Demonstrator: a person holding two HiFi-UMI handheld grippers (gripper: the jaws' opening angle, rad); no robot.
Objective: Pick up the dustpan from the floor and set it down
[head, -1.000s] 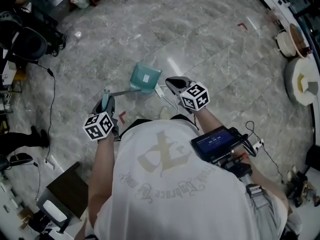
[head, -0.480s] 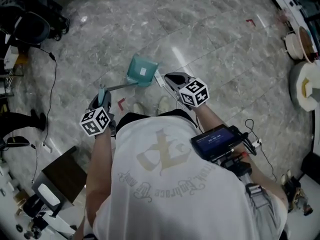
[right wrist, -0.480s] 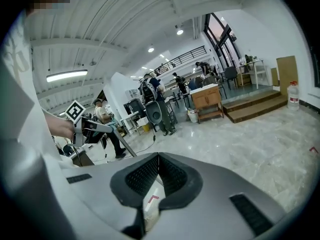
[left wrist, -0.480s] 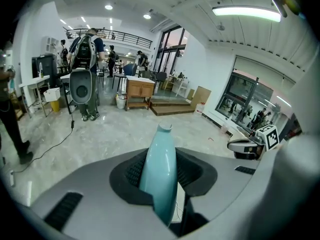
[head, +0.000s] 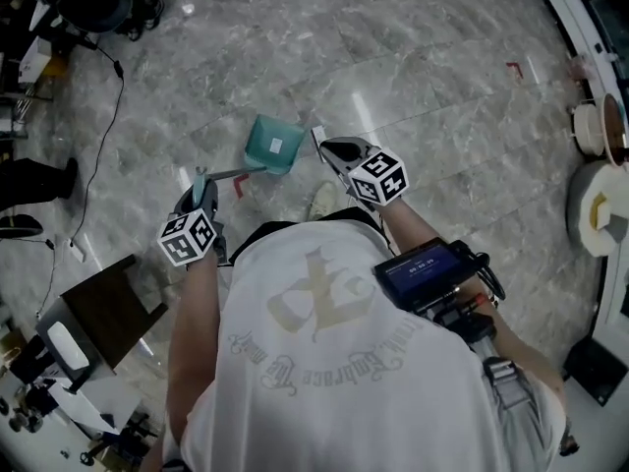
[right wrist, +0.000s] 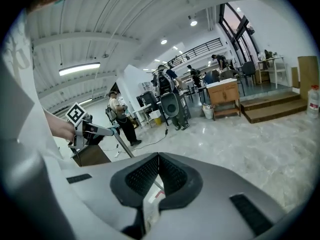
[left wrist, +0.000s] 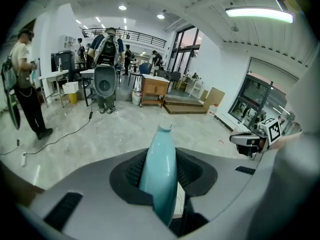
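White T-shirt (head: 324, 362), faint print, perhaps grey; grey left claw (head: 201, 181), right claw (head: 322, 147); black-and-white marker cubes (head: 189, 239).

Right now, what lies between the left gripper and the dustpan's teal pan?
Only the dustpan's own thin shaft, running from the left gripper to the pan; the head view shows it.

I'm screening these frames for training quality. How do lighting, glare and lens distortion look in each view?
Head view: even light, with glare streaks on the polished floor beyond the dustpan. Left gripper view: strong fisheye bending, dark corners, a blown-out ceiling light; the dustpan handle looks sharp. Right gripper view: same bending, bright windows.
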